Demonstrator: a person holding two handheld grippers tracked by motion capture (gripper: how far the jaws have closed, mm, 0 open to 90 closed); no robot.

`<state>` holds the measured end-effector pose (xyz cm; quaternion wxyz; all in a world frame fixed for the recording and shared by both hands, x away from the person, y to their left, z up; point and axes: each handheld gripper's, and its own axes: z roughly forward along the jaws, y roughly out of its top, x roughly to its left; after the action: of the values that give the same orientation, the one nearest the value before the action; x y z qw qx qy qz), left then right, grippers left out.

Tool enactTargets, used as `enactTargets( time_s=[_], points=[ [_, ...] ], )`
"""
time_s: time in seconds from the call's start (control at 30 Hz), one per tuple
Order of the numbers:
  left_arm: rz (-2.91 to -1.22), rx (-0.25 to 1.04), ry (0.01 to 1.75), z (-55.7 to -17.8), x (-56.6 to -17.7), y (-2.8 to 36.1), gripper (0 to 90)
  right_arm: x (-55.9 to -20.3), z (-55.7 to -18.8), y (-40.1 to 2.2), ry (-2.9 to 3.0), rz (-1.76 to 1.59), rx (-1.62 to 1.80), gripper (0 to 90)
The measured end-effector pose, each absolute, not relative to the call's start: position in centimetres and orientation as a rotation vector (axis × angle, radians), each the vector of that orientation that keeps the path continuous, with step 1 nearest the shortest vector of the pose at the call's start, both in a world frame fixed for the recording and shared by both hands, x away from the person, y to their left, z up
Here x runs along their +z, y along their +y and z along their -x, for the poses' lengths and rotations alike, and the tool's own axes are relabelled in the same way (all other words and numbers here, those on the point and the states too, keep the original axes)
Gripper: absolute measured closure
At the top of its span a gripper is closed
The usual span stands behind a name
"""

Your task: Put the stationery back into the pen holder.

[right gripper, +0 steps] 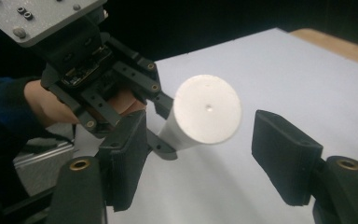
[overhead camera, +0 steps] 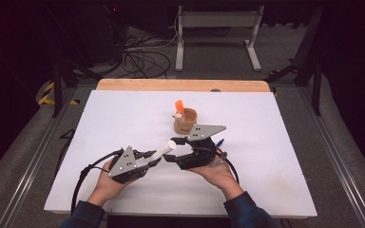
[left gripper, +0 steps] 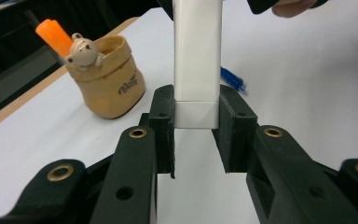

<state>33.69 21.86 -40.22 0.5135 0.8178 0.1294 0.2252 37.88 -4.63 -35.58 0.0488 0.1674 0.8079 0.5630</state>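
While the left gripper clamps one end of a white tube in the high view, the right gripper sits just beyond the tube's other end, near the middle of the white table. The tube slants up from the left jaws toward the far edge, clear of the tabletop. Just beyond the right gripper stands a tan pouch-shaped holder with an orange marker sticking out of it. A small blue object lies on the table just to the right of the right gripper. The person's hands come in from the near edge.

In the left gripper view, the two black pads press on both sides of the white tube, holding it at its squared-off lower end. The tube rises straight ahead out of the top of the view. The tan holder stands to the left near the wooden edge of the table, a small bear figure perched on its rim beside the orange marker. The blue object lies just behind the tube to the right.

In the right gripper view, the tube's round white end face points toward the camera, between the two pads but touching neither; the jaws stand apart. Behind it the left gripper grips the tube's far end, and the hand carrying that gripper shows at the left.
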Motion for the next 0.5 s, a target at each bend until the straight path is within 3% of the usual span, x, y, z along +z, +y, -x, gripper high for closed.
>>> enactTargets(
  time_s=[0.2, 0.5],
  points=[
    [-1.924, 0.471, 0.316, -33.9, -40.4, 20.9, 71.0, -36.3, -37.8, -6.0, 2.395, -0.517, 1.864, 38.9],
    [-1.9, 0.419, 0.328, -34.1, -40.9, 19.7, 71.0, -36.7, -37.9, -7.0, 2.346, -0.549, 1.996, 53.2]
  ],
)
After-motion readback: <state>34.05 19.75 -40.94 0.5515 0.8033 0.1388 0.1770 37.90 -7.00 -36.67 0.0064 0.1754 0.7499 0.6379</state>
